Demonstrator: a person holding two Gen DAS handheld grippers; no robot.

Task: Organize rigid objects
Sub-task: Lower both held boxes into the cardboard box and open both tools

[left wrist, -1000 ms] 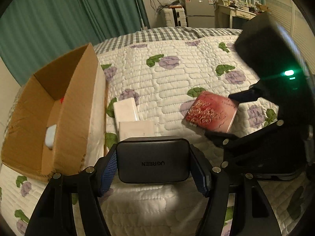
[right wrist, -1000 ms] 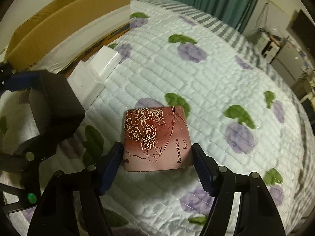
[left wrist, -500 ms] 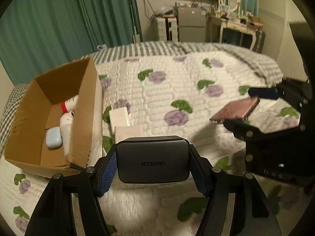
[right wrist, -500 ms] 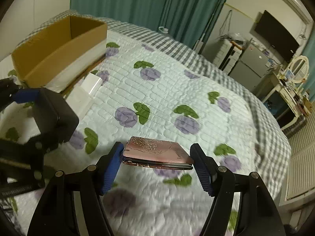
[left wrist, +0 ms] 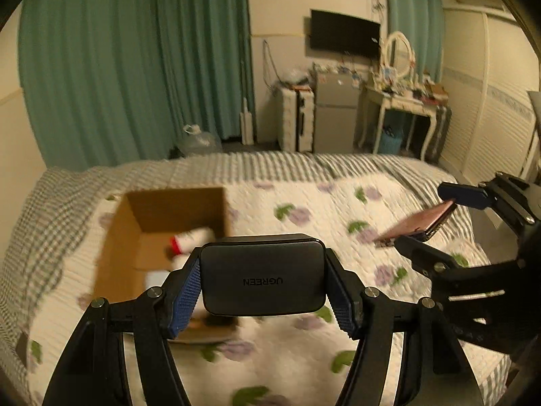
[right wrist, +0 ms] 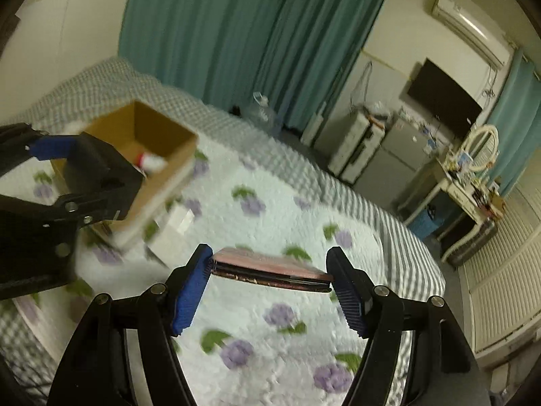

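Observation:
My left gripper [left wrist: 263,277] is shut on a black UGREEN charger block [left wrist: 263,272] and holds it high above the bed, close to the open cardboard box [left wrist: 118,230]. The box holds a white bottle with a red band [left wrist: 191,238]. My right gripper [right wrist: 270,279] is shut on a flat pink rose-print case [right wrist: 270,270], held level in the air. In the left wrist view the case [left wrist: 419,225] and the right gripper [left wrist: 429,223] are at the right. In the right wrist view the box [right wrist: 148,142] is at the left, behind the left gripper [right wrist: 84,176].
Two white boxes [right wrist: 175,223] lie on the quilt [right wrist: 270,223] beside the cardboard box. Behind the bed are green curtains [left wrist: 135,67], a small fridge [left wrist: 333,115], a white dressing table [left wrist: 402,108] and a wall TV [left wrist: 345,34].
Both grippers have risen well above the bed with their objects still held. The views now tilt up to the room. The cardboard box looks smaller and farther below.

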